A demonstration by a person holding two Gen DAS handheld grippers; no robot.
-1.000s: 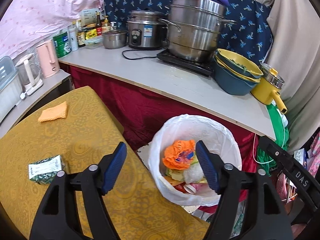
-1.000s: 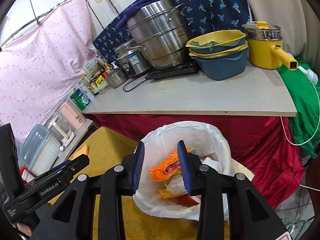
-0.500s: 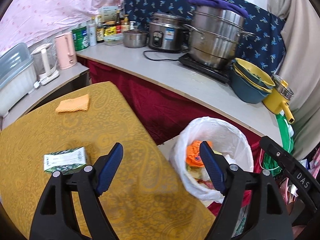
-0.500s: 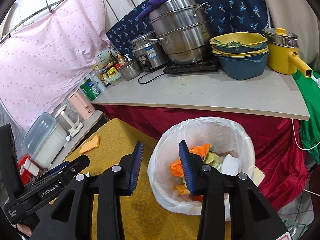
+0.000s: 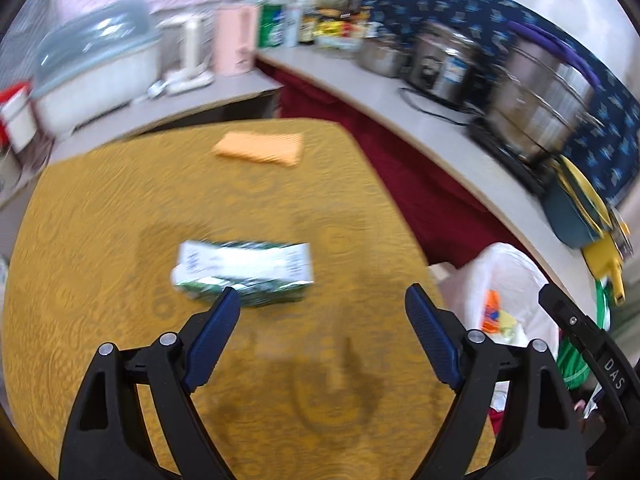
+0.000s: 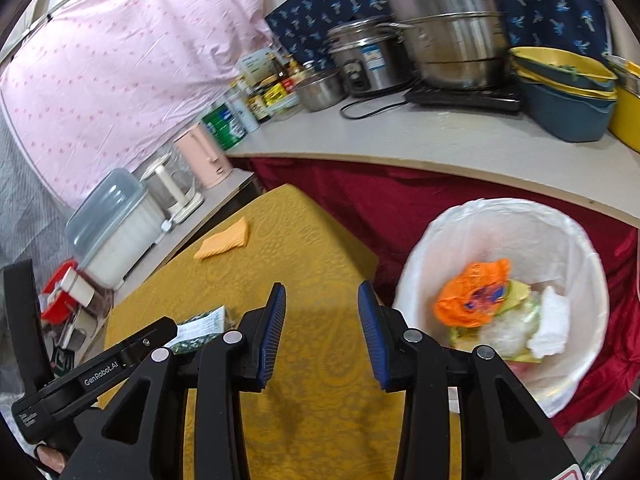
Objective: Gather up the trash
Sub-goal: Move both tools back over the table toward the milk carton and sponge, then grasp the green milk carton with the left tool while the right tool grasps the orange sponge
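A green and white carton (image 5: 244, 272) lies on its side on the yellow table (image 5: 120, 208); it also shows in the right wrist view (image 6: 200, 328). My left gripper (image 5: 322, 312) is open and empty, just short of the carton. My right gripper (image 6: 322, 320) is open and empty above the table's right edge. A white-lined trash bin (image 6: 576, 248) stands right of the table, holding an orange wrapper (image 6: 472, 296) and other trash; it also shows in the left wrist view (image 5: 516, 276).
An orange cloth (image 5: 260, 150) lies at the table's far end. A counter (image 6: 440, 148) with pots, bowls and bottles runs behind the bin, above a red curtain (image 6: 380, 200). A kettle, a pink jug and a lidded tub stand on the left shelf.
Both grippers have swung left from over the bin toward the table. The carton is now close in front of my left gripper. My right jaws have opened wider.
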